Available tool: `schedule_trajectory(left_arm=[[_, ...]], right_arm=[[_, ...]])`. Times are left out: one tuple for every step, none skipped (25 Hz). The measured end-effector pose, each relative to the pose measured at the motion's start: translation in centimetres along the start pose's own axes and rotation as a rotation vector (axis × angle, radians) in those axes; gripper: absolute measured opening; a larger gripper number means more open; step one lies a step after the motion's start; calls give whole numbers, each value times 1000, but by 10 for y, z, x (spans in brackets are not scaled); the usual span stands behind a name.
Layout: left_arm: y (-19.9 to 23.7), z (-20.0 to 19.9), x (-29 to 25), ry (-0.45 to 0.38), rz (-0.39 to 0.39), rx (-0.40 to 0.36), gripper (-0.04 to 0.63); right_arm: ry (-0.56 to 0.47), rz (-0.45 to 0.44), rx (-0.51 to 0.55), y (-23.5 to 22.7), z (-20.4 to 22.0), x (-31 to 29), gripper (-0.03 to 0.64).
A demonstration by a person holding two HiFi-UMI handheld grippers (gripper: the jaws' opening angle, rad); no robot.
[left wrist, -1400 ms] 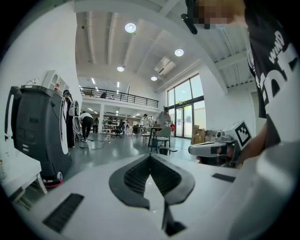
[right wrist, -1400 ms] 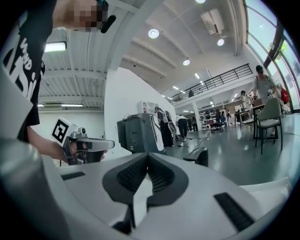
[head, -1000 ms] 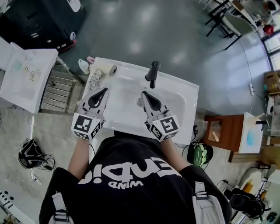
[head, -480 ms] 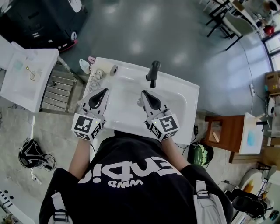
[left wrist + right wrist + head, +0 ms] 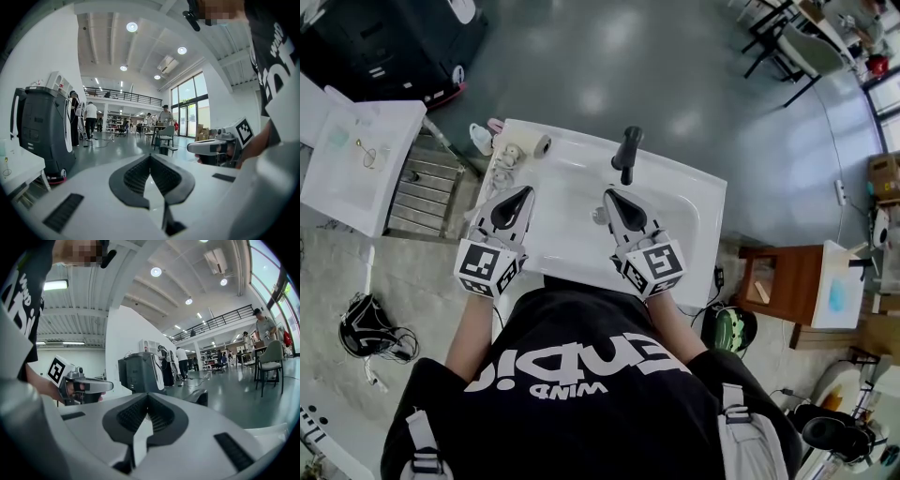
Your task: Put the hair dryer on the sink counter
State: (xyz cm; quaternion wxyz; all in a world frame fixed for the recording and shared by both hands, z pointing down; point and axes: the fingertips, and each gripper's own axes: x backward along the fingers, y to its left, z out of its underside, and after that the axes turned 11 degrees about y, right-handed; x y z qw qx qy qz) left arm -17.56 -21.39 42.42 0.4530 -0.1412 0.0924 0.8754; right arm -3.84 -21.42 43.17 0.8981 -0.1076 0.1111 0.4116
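Observation:
A black hair dryer (image 5: 627,150) lies on the back edge of the white sink counter (image 5: 694,202), past the basin. In the right gripper view the hair dryer (image 5: 200,397) shows just beyond the jaws, to the right. My left gripper (image 5: 523,193) hovers over the left of the basin, shut and holding nothing; its jaws meet at the tip in the left gripper view (image 5: 150,156). My right gripper (image 5: 607,196) hovers over the basin's middle, short of the dryer, also shut and holding nothing (image 5: 147,395). Each gripper sees the other beside it.
A grey roll (image 5: 542,146) and small white items (image 5: 508,159) sit at the counter's back left corner. A second white sink (image 5: 356,169) and a metal rack (image 5: 427,192) stand to the left. A wooden stand (image 5: 778,281) is at the right.

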Motion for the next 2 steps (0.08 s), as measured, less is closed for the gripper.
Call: schedule_trajectory(left_arm=[[0,0,0,0,0,2,20],[0,0,0,0,0,3,20]], right_arm=[[1,0,1,0,0,0,17],[3,-1,2,0,0,0,18]])
